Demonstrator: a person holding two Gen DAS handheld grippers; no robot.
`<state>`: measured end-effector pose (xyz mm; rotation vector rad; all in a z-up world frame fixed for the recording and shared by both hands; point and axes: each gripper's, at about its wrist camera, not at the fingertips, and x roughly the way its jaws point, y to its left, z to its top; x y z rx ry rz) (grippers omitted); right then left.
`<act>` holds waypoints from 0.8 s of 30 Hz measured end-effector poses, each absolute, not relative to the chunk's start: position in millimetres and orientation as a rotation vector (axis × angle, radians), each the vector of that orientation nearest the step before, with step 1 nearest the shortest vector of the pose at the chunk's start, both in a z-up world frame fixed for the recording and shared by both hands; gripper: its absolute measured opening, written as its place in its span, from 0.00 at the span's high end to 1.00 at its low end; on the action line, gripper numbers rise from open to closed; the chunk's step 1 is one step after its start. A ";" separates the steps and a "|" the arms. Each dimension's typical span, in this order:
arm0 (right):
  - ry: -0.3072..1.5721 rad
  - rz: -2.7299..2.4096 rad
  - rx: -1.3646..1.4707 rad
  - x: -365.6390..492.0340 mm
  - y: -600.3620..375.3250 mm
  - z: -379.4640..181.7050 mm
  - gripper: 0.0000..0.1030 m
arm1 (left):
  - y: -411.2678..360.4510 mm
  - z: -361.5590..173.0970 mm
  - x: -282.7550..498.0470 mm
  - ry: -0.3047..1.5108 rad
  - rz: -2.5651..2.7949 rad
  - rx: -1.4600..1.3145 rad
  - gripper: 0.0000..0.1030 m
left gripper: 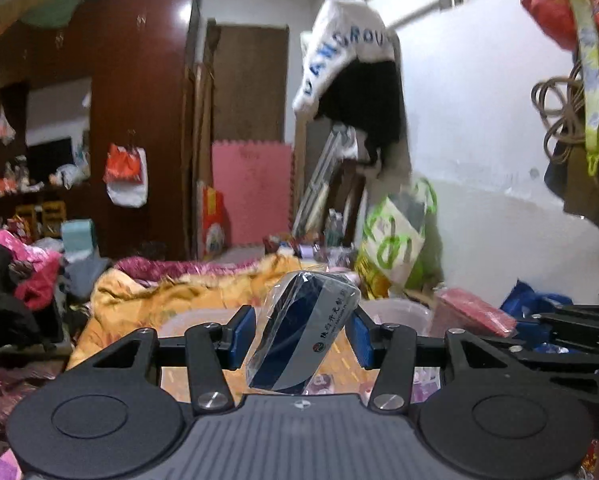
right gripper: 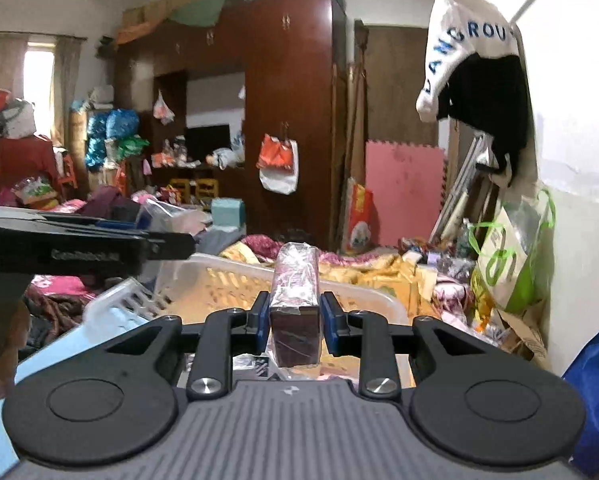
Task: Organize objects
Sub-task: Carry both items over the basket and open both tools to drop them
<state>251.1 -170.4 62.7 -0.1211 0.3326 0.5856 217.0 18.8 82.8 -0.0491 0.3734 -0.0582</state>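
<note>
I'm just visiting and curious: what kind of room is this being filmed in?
Most likely a cluttered home bedroom: a tall dark wooden wardrobe, rumpled yellow bedding and heaps of clothes, with bags hung on the walls.

two grippers in all: the left gripper point(left gripper: 302, 336) clamps one blue and silver wrapped packet point(left gripper: 301, 334), the right gripper point(right gripper: 294, 322) clamps one dark red wrapped box point(right gripper: 295, 312). each shows two blue pads point(left gripper: 246, 334).

two baskets sit at the middle left of the right wrist view: one white basket point(right gripper: 359, 294) and one pale blue basket point(right gripper: 111, 308).

one white bag with blue letters point(right gripper: 459, 48) hangs at the upper right. one green and white bag point(right gripper: 503, 264) hangs lower right. one pink foam mat point(right gripper: 403, 192) stands at centre. one dark wooden wardrobe point(right gripper: 287, 100) fills the upper middle, with one orange and white bag point(right gripper: 279, 168) hung on it.
</note>
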 end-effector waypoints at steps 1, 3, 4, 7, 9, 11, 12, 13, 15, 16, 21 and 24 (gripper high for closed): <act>0.345 0.595 -0.122 255.5 -168.4 59.9 0.71 | 18.9 80.3 222.1 0.382 -0.056 -0.049 0.48; 0.357 0.588 -0.134 260.8 -166.4 55.5 0.71 | 21.1 75.5 228.5 0.400 -0.028 -0.056 0.48; 0.362 0.586 -0.132 261.4 -166.6 54.0 0.71 | 21.7 73.3 230.6 0.407 -0.027 -0.059 0.48; 0.363 0.601 -0.126 262.6 -167.7 52.6 0.71 | 22.0 70.8 233.6 0.407 -0.017 -0.051 0.47; 0.342 0.599 -0.127 261.8 -167.4 52.8 0.61 | 23.0 71.8 233.4 0.380 0.008 -0.040 0.31; 0.346 0.600 -0.131 259.6 -169.3 51.9 0.36 | 19.8 69.7 227.6 0.360 0.031 0.003 0.17; 0.336 0.603 -0.134 254.8 -172.2 50.9 0.32 | 18.6 69.4 221.4 0.345 0.026 0.020 0.17; 0.330 0.602 -0.138 250.5 -174.4 51.4 0.32 | 18.9 69.6 214.8 0.337 0.014 0.023 0.17; 0.314 0.606 -0.136 236.6 -185.2 50.8 0.30 | 22.6 68.8 194.0 0.321 -0.010 0.010 0.17; 0.298 0.616 -0.135 225.5 -194.4 48.3 0.26 | 26.6 66.6 178.8 0.315 -0.030 0.003 0.17; 0.276 0.751 -0.080 176.0 -248.2 17.1 0.00 | 60.3 29.1 102.9 0.378 -0.051 -0.009 0.14; 0.369 0.740 -0.054 176.4 -261.5 -9.3 0.00 | 81.5 -2.3 84.0 0.478 -0.024 -0.049 0.14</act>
